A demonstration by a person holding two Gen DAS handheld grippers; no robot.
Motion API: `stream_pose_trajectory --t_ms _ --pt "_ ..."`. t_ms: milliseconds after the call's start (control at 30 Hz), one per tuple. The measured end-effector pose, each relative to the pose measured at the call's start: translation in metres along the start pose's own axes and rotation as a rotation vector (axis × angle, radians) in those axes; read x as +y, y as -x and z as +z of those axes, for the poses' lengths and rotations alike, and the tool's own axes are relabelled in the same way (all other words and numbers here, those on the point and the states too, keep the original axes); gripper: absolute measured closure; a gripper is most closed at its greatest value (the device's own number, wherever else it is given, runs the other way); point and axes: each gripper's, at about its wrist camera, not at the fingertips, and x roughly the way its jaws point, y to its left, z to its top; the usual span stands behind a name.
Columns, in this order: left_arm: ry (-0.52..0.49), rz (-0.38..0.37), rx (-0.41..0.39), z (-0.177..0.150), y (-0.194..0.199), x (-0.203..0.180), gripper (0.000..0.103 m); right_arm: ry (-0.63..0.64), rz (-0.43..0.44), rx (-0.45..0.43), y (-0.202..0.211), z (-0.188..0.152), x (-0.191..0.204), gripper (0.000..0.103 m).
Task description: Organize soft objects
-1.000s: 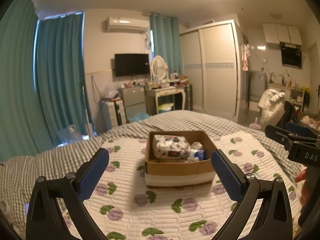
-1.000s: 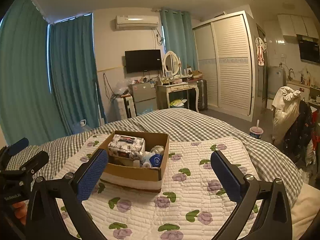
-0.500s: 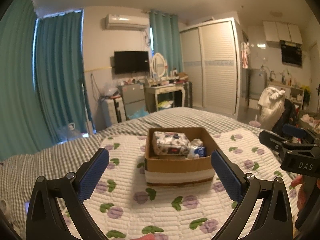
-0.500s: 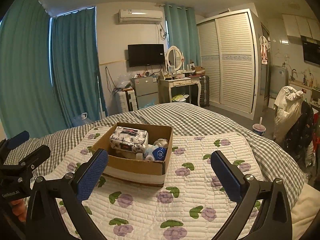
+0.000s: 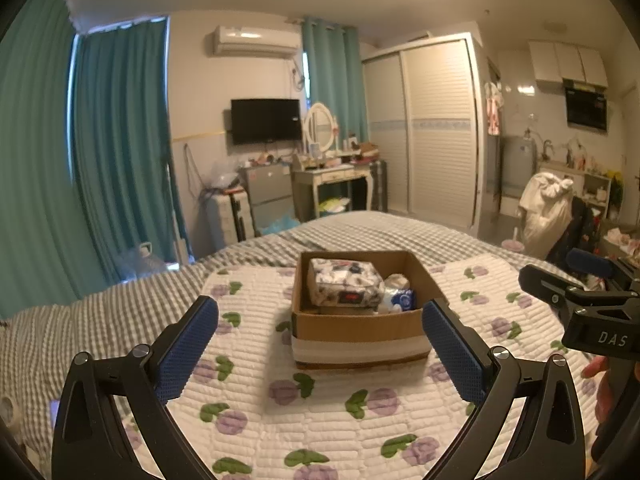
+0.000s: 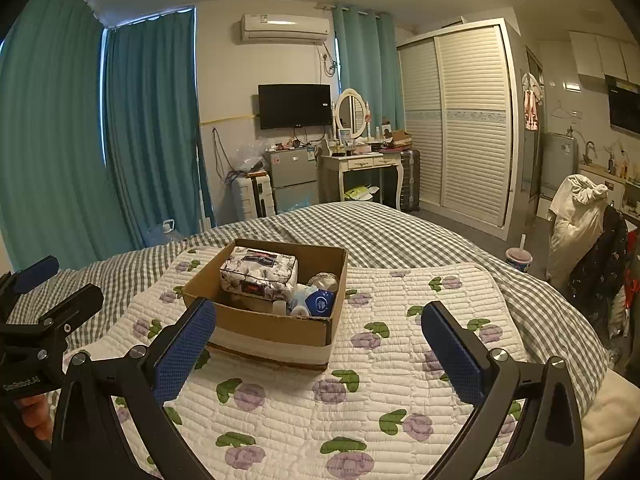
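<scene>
A cardboard box stands on the flowered quilt on the bed. It holds a floral tissue pack on the left and a blue-and-white packet with a pale roll on the right. The box, tissue pack and packet also show in the right wrist view. My left gripper is open and empty, held above the quilt in front of the box. My right gripper is open and empty, to the right of the box. Each gripper shows at the edge of the other's view.
A grey checked blanket covers the bed beyond the quilt. Teal curtains, a TV, a small fridge and a dressing table stand at the far wall. A wardrobe and a chair with clothes are at the right.
Both grippers have drawn back and risen a little, so the box sits slightly lower and farther in view. Both stay open and empty.
</scene>
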Motion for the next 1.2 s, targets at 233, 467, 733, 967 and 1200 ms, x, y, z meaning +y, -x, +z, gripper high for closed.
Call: stream_pose_trajectory --t_ms 233,467,733,967,1200 --pt "0.001 -0.001 0.001 -0.0003 -0.0001 0.0008 0.000 0.000 0.000 0.000 -0.0002 -0.0006 0.0009 0.000" --pt "-0.003 -0.002 0.009 -0.0042 -0.0023 -0.0009 0.000 -0.001 0.003 0.003 -0.0015 -0.0024 0.0014 0.000" --pt "-0.002 -0.002 0.013 -0.0056 -0.0024 -0.0018 0.000 0.001 0.004 0.004 -0.0014 -0.0028 0.0015 0.000" --pt "-0.003 -0.001 0.013 -0.0051 -0.0026 -0.0011 0.000 0.008 0.006 0.013 -0.0046 -0.0060 0.0008 0.000" --pt "-0.002 0.001 0.016 -0.0084 -0.0024 -0.0025 0.000 0.008 0.005 0.013 -0.0044 -0.0060 0.0012 0.000"
